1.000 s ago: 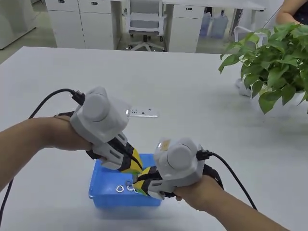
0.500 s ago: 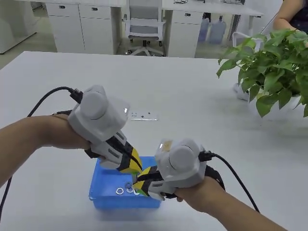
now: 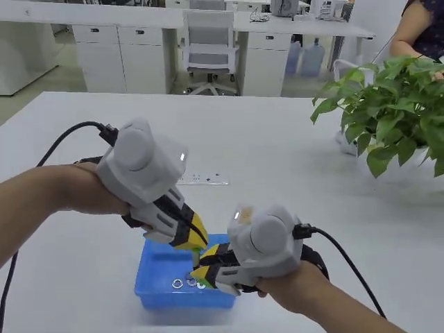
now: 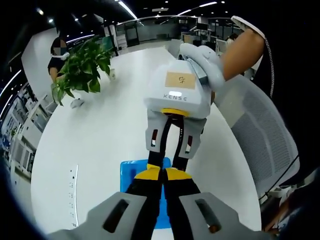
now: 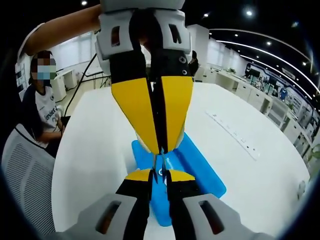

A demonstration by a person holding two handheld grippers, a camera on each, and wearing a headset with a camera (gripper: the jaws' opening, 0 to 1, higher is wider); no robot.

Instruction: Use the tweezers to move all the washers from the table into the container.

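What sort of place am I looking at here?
Most likely an open-plan office: a swivel chair and white drawer cabinets behind the table, and a potted plant on it.

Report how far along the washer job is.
Done: a few washers lie in the blue container. In hand: left gripper and right gripper meet tip to tip over it. Left: unclear, since the grippers hide part of the table.
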